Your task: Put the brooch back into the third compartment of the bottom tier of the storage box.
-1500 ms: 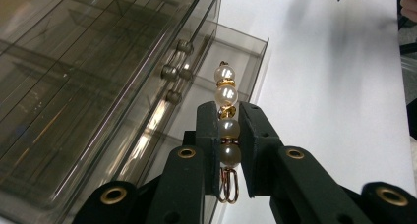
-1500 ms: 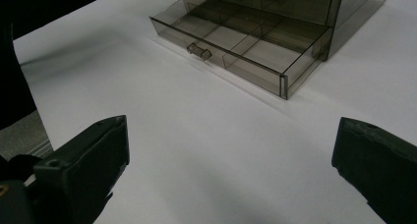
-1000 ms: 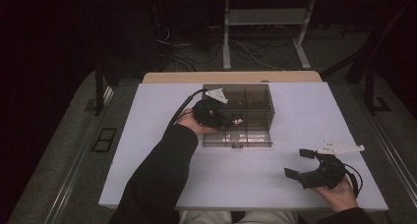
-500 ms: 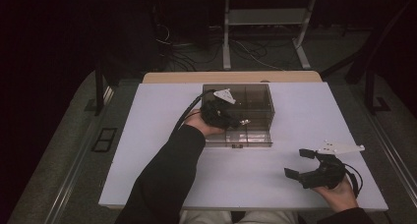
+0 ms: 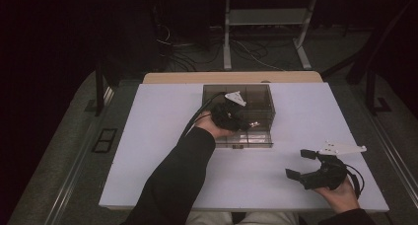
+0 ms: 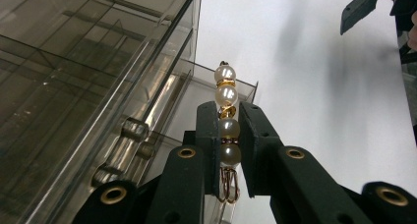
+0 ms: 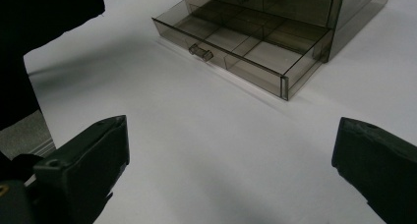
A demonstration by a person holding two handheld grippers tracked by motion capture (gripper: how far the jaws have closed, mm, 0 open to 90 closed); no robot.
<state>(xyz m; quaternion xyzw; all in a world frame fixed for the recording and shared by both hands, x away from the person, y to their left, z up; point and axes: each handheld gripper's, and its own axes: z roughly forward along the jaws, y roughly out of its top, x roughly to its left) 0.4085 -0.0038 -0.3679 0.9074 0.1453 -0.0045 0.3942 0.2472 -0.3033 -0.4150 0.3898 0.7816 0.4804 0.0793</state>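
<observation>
Pearls point(image 6: 226, 117) on a little gold clip sit pinched tight in my left tongs point(image 6: 228, 150), right over the open bottom drawer point(image 7: 255, 49) of the clear box point(image 5: 256, 94) on the white counter point(image 5: 296, 116). My left hand has slid over from the box's left side to above the drawer, so I think I can drop the clip in soon. From up high I can't see the pearls, but my left tongs' camera shows them close up, while my right tongs point(image 5: 300, 163) wait wide open and empty near the counter's front edge.
</observation>
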